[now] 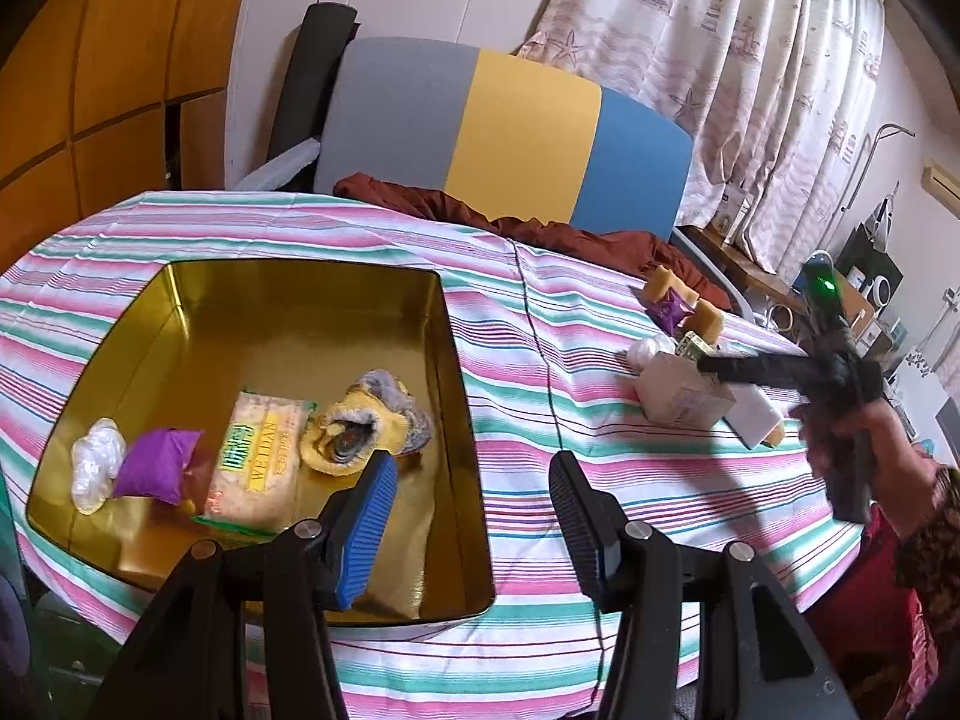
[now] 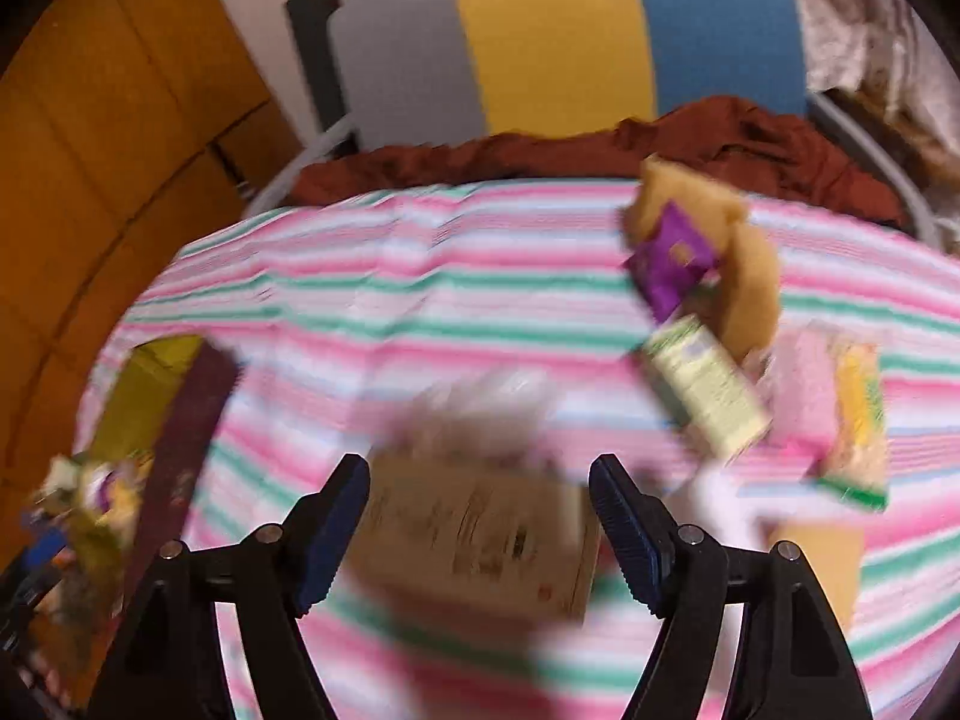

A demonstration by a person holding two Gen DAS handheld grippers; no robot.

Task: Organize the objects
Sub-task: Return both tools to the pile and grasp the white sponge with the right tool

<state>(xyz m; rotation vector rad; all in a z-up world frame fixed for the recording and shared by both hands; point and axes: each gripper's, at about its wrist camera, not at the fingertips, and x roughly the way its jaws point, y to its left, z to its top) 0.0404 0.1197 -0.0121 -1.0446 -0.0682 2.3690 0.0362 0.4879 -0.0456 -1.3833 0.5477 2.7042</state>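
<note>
A gold tin box (image 1: 456, 396) stands on the striped tablecloth (image 1: 600, 468). In it lie a clear plastic wad (image 1: 96, 462), a purple pouch (image 1: 156, 462), a cracker pack (image 1: 258, 456) and a yellow fuzzy slipper (image 1: 360, 426). My left gripper (image 1: 468, 492) is open and empty over the box's right wall. My right gripper (image 2: 480, 492) is open, its fingers either side of a beige carton (image 2: 480, 534), which also shows in the left wrist view (image 1: 684, 390). The right wrist view is blurred. Beyond lie a green-white box (image 2: 708, 390), a purple packet (image 2: 678, 264) and yellow sponges (image 2: 750, 288).
A snack pack (image 2: 858, 426) and a pink item (image 2: 804, 396) lie at the right. A dark red cloth (image 1: 540, 228) lies at the table's far edge, before a grey, yellow and blue chair back (image 1: 510, 126). Curtains (image 1: 750, 78) hang behind.
</note>
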